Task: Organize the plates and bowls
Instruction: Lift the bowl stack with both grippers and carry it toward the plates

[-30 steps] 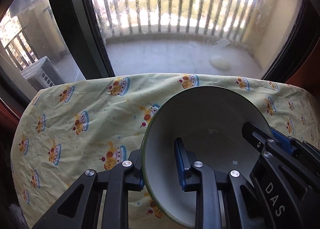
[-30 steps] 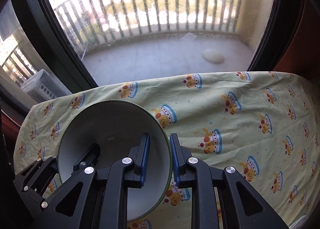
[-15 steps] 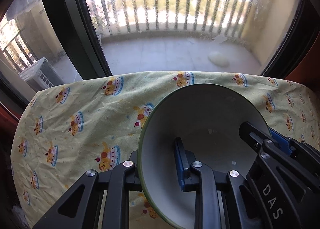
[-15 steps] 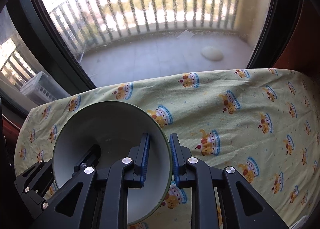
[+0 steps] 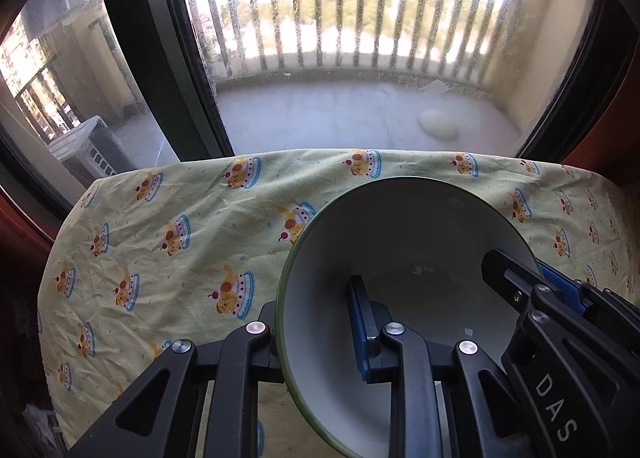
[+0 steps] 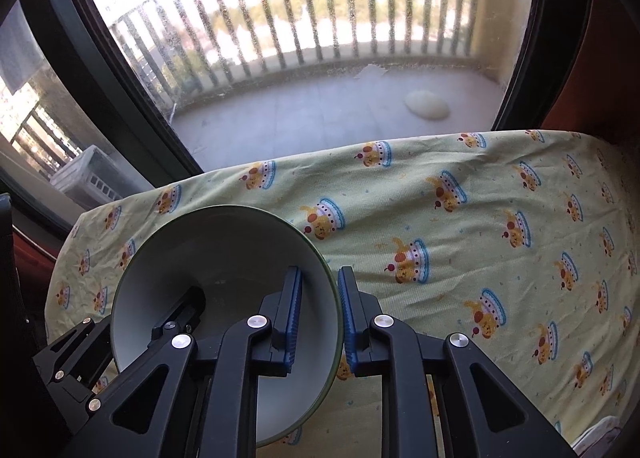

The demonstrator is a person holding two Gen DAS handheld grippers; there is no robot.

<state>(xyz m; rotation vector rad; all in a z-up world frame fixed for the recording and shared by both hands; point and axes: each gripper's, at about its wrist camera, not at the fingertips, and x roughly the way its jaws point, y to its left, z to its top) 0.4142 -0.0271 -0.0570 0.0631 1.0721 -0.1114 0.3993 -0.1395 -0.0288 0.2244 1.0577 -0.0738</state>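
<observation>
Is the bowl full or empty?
Empty: the bowl's bare white inside shows, apart from the left gripper and right gripper clamping its rim.

My left wrist camera looks steeply down along its fingers (image 5: 362,322), close over the tabletop (image 5: 168,258); my right wrist camera does likewise from the other side; both share the bowl (image 6: 224,258), the patterned cloth and the balcony window (image 6: 320,78).
</observation>
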